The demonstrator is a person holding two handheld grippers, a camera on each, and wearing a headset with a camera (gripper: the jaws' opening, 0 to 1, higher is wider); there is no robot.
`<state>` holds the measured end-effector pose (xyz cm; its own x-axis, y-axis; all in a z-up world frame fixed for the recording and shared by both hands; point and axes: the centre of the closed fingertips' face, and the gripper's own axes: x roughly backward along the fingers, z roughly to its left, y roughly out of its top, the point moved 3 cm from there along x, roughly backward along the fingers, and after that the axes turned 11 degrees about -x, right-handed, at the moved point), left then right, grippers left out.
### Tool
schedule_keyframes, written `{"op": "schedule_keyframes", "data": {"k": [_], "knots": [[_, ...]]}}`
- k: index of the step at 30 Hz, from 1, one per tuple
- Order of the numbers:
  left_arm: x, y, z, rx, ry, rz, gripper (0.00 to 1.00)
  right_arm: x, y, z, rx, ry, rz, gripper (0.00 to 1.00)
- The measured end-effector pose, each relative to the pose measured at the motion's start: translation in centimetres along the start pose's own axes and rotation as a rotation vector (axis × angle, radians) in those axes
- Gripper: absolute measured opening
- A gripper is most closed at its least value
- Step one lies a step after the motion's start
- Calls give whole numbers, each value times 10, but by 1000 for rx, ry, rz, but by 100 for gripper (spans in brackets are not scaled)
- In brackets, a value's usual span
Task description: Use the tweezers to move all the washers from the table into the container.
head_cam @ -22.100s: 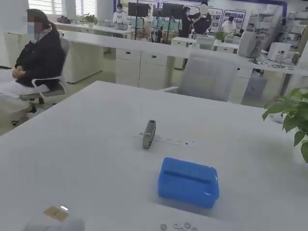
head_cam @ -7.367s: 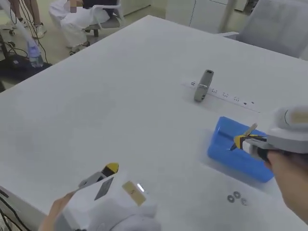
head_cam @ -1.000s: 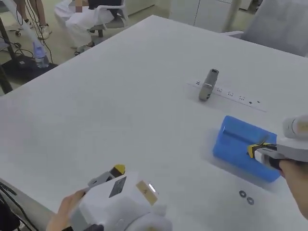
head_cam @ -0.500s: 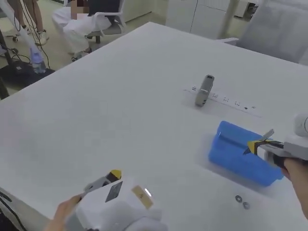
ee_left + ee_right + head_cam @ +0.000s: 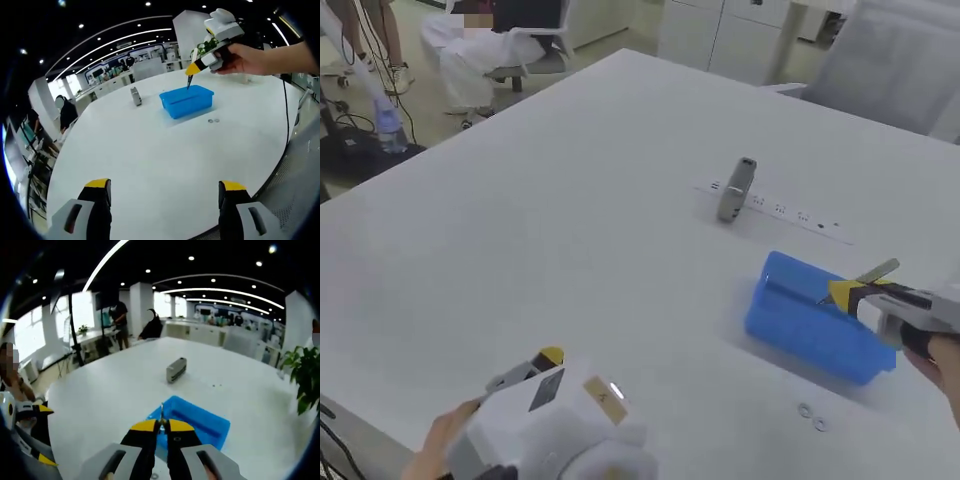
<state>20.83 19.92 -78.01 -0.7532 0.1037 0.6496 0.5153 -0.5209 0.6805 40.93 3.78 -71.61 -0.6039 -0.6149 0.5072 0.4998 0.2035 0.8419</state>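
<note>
Our right gripper (image 5: 161,427) is clamped tight on the tweezers (image 5: 161,414). Our left gripper (image 5: 165,185), jaws spread wide and empty, hovers over the near left of the bench (image 5: 570,230). The blue container (image 5: 790,325) sits to the right with the tweezer tips above it; whether they carry a washer we cannot tell. Two washers (image 5: 804,410) lie on the bench just near of it. We judge this the drop-off step. Next we must lower the tips to a washer and pinch its thin edge.

Two washers (image 5: 804,410), one blue container (image 5: 798,318), one tweezers (image 5: 876,271), one grey block (image 5: 736,189).
</note>
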Motion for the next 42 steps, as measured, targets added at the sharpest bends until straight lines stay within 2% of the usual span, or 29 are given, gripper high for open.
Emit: {"op": "schedule_keyframes", "data": {"k": [5, 9, 14, 21, 31, 35, 42], "knots": [[0, 0, 0, -2, 3, -1, 90, 13, -20, 10, -14, 6, 21, 3], [0, 0, 1, 2, 5, -2, 90, 12, -40, 3, -31, -1, 62, 3], [0, 0, 1, 0, 5, -1, 90, 13, -66, 2, -50, -15, 114, 3], [0, 0, 0, -4, 1, 2, 90, 6, -88, -6, -72, -31, 161, 3], [-1, -1, 0, -7, -1, 7, 90, -4, -100, -11, -72, -28, 208, 3], [-1, -2, 0, -7, -1, 10, 90, -3, -96, -15, -71, -28, 195, 3], [-1, -2, 1, -6, 2, 14, 90, -2, -99, -15, -58, -30, 186, 3]]}}
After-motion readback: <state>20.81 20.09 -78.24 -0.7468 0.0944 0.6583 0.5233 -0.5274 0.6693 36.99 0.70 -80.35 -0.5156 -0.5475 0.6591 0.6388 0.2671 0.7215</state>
